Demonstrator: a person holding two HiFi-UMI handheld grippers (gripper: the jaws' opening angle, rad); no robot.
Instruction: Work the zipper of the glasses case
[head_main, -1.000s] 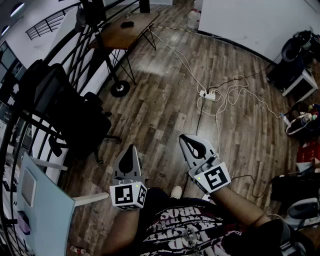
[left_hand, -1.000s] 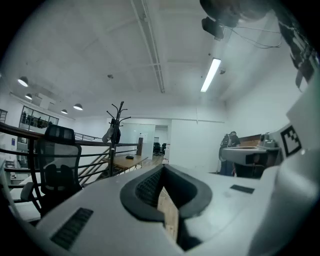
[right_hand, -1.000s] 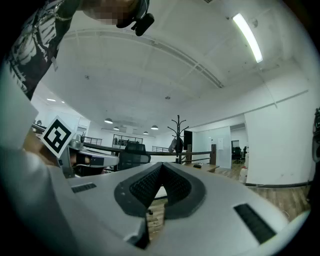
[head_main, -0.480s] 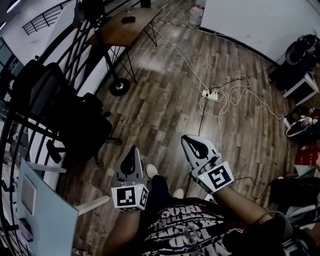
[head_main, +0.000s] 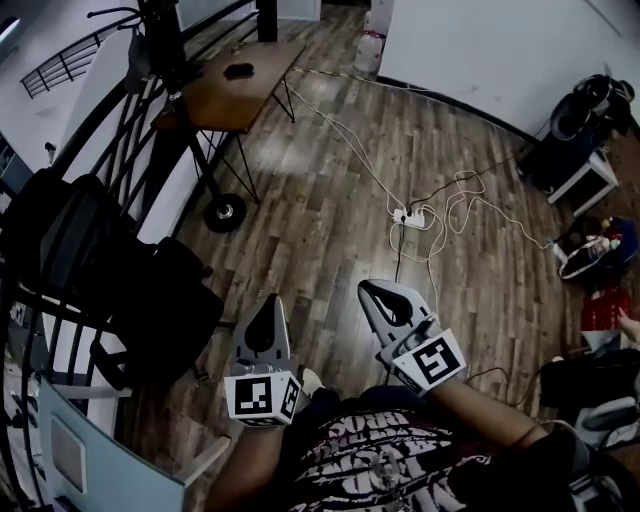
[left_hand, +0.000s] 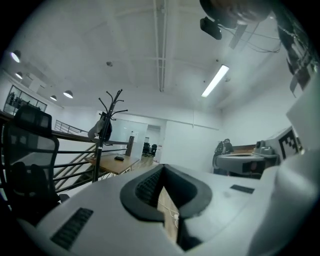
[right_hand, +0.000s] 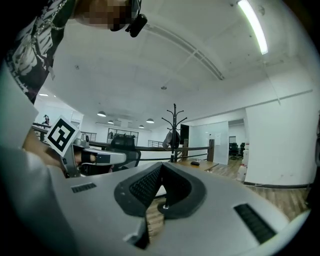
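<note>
While the left gripper (head_main: 268, 305) and right gripper (head_main: 375, 292) hang empty over the floor (head_main: 340, 220) with jaws pressed together, the zipper work is not begun, the glasses case possibly being the small dark thing (head_main: 238, 70) on the far table (head_main: 212, 92).

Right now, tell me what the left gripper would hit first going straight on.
Nothing near: the left gripper, shut, points level over the floor; the table sits slightly left of its line, depth unclear.

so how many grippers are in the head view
2. The left gripper is low, left of centre; the right gripper sits just right of it, both over the wooden floor.
</note>
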